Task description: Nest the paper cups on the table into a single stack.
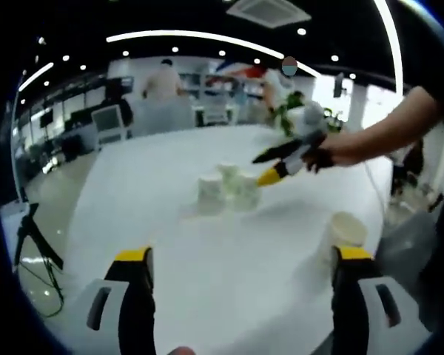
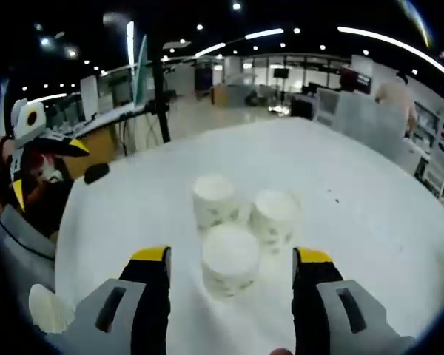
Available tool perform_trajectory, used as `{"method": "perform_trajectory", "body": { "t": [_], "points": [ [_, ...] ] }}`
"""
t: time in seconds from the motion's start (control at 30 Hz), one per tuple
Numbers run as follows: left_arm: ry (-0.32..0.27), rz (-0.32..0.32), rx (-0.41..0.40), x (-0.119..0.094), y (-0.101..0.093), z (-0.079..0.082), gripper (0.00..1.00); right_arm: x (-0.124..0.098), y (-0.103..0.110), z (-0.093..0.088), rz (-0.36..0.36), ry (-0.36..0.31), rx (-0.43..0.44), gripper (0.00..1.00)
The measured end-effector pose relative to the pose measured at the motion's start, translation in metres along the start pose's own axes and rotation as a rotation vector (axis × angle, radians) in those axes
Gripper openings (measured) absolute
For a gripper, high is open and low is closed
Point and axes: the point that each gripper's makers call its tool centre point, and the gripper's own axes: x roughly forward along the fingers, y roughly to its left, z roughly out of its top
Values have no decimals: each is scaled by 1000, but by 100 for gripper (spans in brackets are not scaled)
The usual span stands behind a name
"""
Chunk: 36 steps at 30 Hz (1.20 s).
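With the right gripper (image 2: 231, 266) fingers released around the nearest upturned paper cup (image 2: 229, 259), its thin, light wall likely crushes unless squeezed gently mid-height.

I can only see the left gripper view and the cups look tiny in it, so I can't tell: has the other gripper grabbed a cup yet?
Observer: Not yet. In the right gripper view the right gripper is open, with one jaw on each side of the nearest cup.
Operator: Are the cups the right way up?
Observer: They look upside down. The nearest cup and the two cups behind show flat, closed tops.
Operator: Do they have pictures on them?
Observer: Yes, there is a faint speckled pattern on their sides, but it is too blurred to say what it is.
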Motion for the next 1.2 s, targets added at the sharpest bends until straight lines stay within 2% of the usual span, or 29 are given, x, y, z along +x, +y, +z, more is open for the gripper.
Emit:
{"method": "perform_trajectory", "body": {
  "t": [0.27,0.43,0.57,0.63,0.77,1.0,1.2],
  "points": [
    [10,3,-13,-3,-3,-4,99,13,-8,-7,11,6,31,50],
    [24,-2,-14,-3,-4,-9,99,20,-9,-14,22,33,-3,47],
    [29,-4,-14,-4,-3,-11,99,15,2,-11,30,39,-10,42],
    [27,0,-19,-4,-2,-11,99,16,2,-11,43,35,-14,36],
    [25,3,-32,-3,0,-13,99,12,9,-8,50,40,-15,36],
    [17,1,-34,-2,0,-11,99,6,10,-8,63,38,8,35],
    [17,-18,-24,-2,-6,-7,99,-9,12,4,62,-3,39,35]
  ]
}}
